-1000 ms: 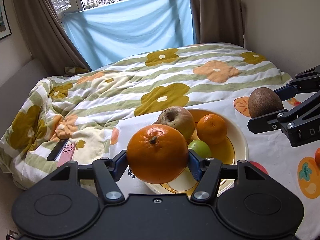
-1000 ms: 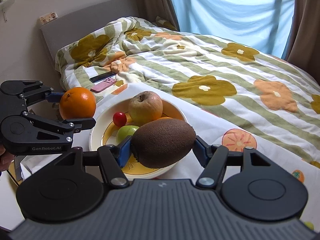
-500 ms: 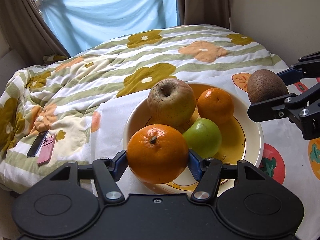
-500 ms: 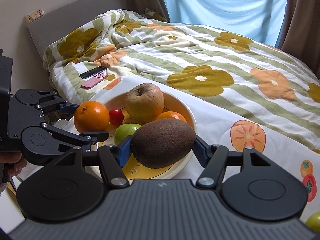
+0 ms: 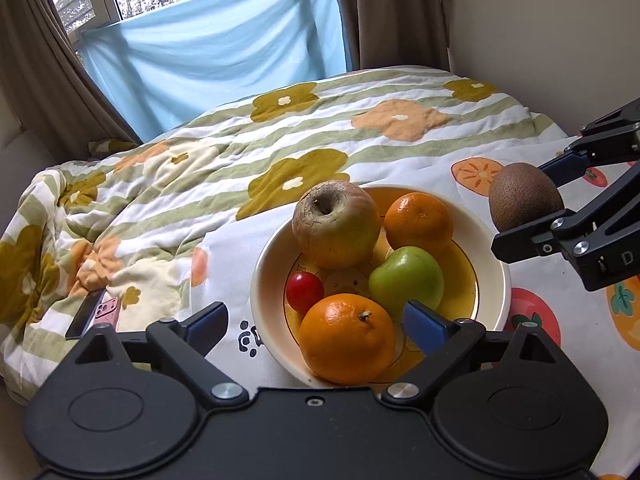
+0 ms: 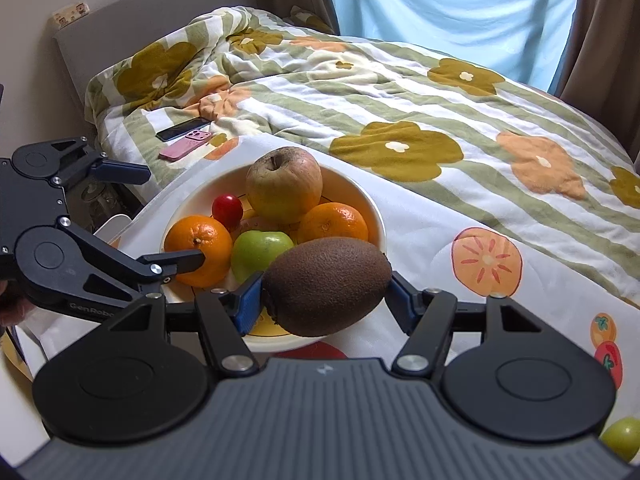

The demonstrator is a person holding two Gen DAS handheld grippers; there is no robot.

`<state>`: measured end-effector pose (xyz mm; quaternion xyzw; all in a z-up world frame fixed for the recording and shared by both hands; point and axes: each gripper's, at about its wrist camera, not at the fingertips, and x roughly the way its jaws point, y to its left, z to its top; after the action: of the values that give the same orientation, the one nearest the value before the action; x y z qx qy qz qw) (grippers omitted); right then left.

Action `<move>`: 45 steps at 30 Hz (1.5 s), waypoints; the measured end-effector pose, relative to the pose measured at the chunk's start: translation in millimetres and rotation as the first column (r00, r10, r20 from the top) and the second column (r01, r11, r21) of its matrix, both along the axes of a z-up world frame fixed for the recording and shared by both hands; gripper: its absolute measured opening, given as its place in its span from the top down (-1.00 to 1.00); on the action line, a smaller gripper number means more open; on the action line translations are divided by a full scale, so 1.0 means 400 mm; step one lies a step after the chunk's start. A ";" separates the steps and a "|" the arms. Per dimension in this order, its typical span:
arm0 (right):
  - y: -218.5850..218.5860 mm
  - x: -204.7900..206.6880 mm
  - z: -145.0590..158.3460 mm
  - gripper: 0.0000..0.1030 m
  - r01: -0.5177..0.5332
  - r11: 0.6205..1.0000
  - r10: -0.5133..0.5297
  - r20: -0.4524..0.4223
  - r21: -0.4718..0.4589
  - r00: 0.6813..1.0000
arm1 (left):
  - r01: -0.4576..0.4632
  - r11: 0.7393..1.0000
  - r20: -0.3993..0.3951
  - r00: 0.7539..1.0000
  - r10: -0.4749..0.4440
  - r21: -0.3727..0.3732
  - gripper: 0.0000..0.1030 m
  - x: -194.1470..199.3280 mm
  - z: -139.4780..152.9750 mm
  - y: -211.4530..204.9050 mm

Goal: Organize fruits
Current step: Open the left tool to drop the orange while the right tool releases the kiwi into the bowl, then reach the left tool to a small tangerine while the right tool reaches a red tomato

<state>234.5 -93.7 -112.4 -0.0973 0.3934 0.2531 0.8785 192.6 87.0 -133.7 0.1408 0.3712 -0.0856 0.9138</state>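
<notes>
A cream bowl [image 5: 264,280] [image 6: 372,216] on the fruit-print cloth holds a large apple [image 5: 336,224], a small orange [image 5: 418,220], a green apple [image 5: 406,282], a red cherry tomato [image 5: 304,291] and a big orange [image 5: 347,338] [image 6: 200,250]. My left gripper [image 5: 316,322] is open, its fingers apart on either side of the big orange, which rests in the bowl's near side. My right gripper [image 6: 324,296] is shut on a brown kiwi [image 6: 326,286] [image 5: 524,202] and holds it just above the bowl's right rim.
Two phones [image 6: 186,138] lie on the flowered quilt left of the bowl. A green fruit [image 6: 622,438] sits at the cloth's near right edge. The bed stretches behind, with a window and blue drape beyond. A wall stands at the right.
My left gripper has opened and let go of the big orange, which now lies in the bowl. My right gripper with the kiwi has moved closer over the bowl's rim.
</notes>
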 end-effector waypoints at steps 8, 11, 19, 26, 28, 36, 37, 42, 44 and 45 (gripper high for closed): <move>0.015 0.014 -0.028 -0.54 -0.070 0.997 0.069 -0.017 -0.028 0.997 | -0.010 1.000 -0.007 1.000 0.010 -0.014 -0.88 -0.037 0.004 -0.005; 0.029 0.022 -0.055 -0.54 -0.113 0.993 0.113 -0.013 -0.038 0.994 | -0.016 1.000 -0.013 1.000 0.016 -0.012 -0.88 -0.046 -0.003 -0.006; 0.055 0.044 -0.105 -0.54 -0.176 0.983 0.175 -0.021 -0.047 0.984 | -0.019 0.999 -0.026 0.999 0.018 -0.029 -0.88 -0.065 -0.014 -0.003; 0.072 0.042 -0.127 -0.59 -0.179 0.982 0.178 -0.022 -0.065 0.984 | -0.022 0.999 -0.035 0.999 0.021 -0.037 -0.88 -0.065 -0.019 -0.004; 0.072 0.038 -0.122 -0.84 -0.169 0.983 0.170 0.006 -0.067 0.986 | -0.022 0.999 -0.036 0.999 0.021 -0.033 -0.88 -0.066 -0.019 -0.006; 0.046 0.023 -0.082 -1.00 -0.116 0.992 0.118 0.054 -0.039 0.992 | -0.024 0.999 -0.033 0.999 0.023 -0.041 -0.88 -0.083 -0.004 -0.012; 0.043 0.021 -0.078 -1.00 -0.111 0.993 0.112 0.054 -0.035 0.992 | -0.023 0.999 -0.031 0.999 0.022 -0.042 -0.88 -0.085 -0.001 -0.014; 0.019 -0.014 -0.032 -1.00 -0.079 0.997 0.079 0.070 -0.006 0.994 | -0.009 0.999 -0.013 1.000 0.009 -0.050 -0.88 -0.100 0.023 -0.029; 0.009 -0.032 -0.007 -1.00 -0.065 0.998 0.064 0.079 0.008 0.995 | -0.001 0.999 -0.004 1.000 0.000 -0.051 -0.88 -0.108 0.035 -0.037; 0.004 -0.040 0.005 -1.00 -0.059 0.998 0.058 0.082 0.015 0.995 | 0.001 0.999 -0.005 1.000 -0.002 -0.052 -0.88 -0.111 0.041 -0.040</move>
<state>218.5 -92.2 -110.5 -0.1116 0.3522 0.2779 0.8867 148.1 71.0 -117.3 0.1169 0.3710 -0.0963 0.9162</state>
